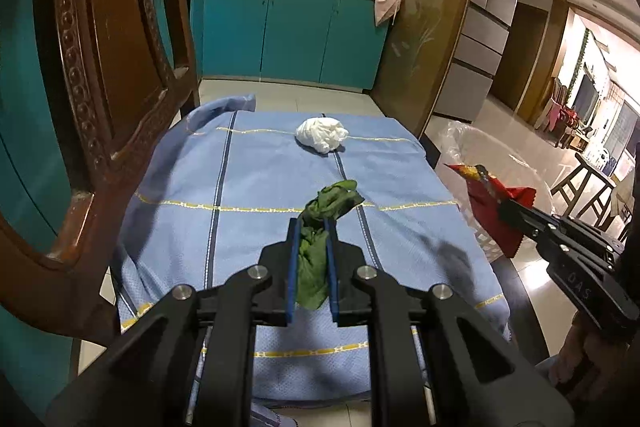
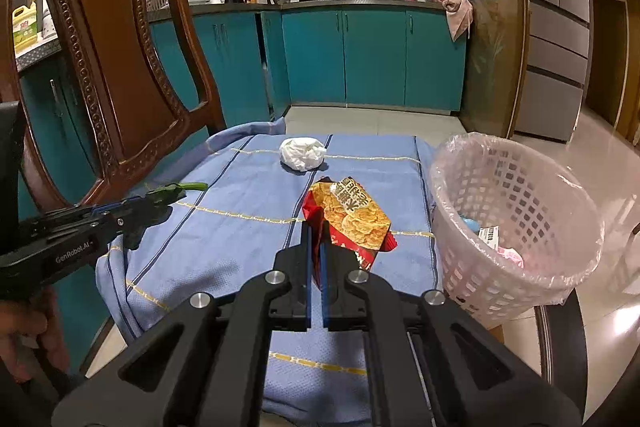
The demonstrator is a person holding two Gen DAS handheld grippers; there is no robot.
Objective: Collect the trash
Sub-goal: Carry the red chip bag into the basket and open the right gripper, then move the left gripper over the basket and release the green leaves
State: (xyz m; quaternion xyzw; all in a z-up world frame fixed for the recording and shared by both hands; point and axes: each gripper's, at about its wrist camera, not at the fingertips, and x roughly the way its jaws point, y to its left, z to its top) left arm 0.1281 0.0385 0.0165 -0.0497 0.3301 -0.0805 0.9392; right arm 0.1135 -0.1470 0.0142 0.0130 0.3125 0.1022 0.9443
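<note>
My left gripper (image 1: 314, 227) is clamped on a limp, crumpled dark-green leaf (image 1: 320, 227), blue pads narrow against it; the leaf's top flops forward past the fingertips, lifted above the cloth. From the right camera the same gripper (image 2: 160, 197) shows at the left edge, leaf tip sticking out.

My right gripper (image 2: 316, 231) is pinched fully together on a red-and-orange crinkled snack wrapper (image 2: 352, 223), gripping its red edge; the wrapper hangs above the cloth, near the bin.

Crumpled white tissue ball (image 2: 302, 153) lies alone on the far part of the blue striped cloth (image 1: 260, 183) that covers the table, well apart from both grippers.

Pink plastic lattice wastebasket with a clear liner (image 2: 516, 211) stands just beside the table's right edge; some scraps already inside. Carved brown wooden chair (image 2: 120, 59) on the left.
</note>
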